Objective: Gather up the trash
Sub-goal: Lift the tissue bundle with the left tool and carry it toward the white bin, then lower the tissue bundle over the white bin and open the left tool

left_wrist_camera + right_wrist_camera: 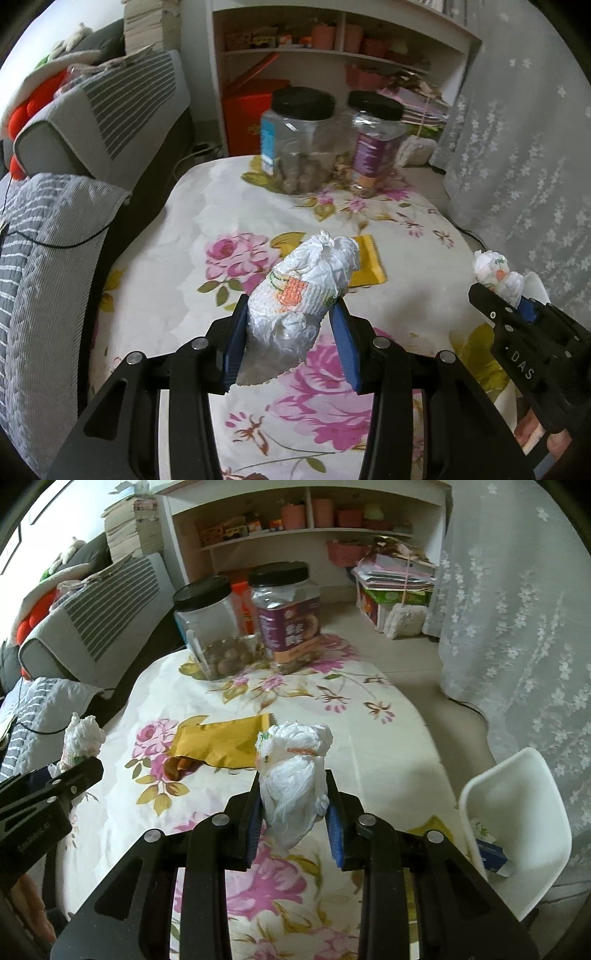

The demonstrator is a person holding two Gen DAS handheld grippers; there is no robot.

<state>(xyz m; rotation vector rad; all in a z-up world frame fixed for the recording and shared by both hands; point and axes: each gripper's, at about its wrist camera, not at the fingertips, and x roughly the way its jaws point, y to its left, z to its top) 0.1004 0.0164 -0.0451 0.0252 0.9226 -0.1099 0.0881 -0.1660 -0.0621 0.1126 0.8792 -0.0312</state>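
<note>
My left gripper (290, 306) is shut on a crumpled white paper towel wad (303, 280) with an orange print, held above the floral table (406, 258). At the right edge of that view my right gripper (498, 291) is shut on a smaller wad (493, 267). In the right wrist view, my right gripper (293, 779) pinches its white wad (295, 771) between blue pads. There my left gripper (70, 764) appears at the left with its wad (79, 738). A yellow packet (221, 746) lies flat on the cloth, also seen beyond the left wad (369, 262).
Two clear jars with black lids (207, 627) (284, 609) stand at the table's far end. A white bin (517, 830) with a blue box inside stands on the floor at the right. A sofa with grey cushions (55, 240) borders the left; a lace curtain (517, 627) hangs at the right.
</note>
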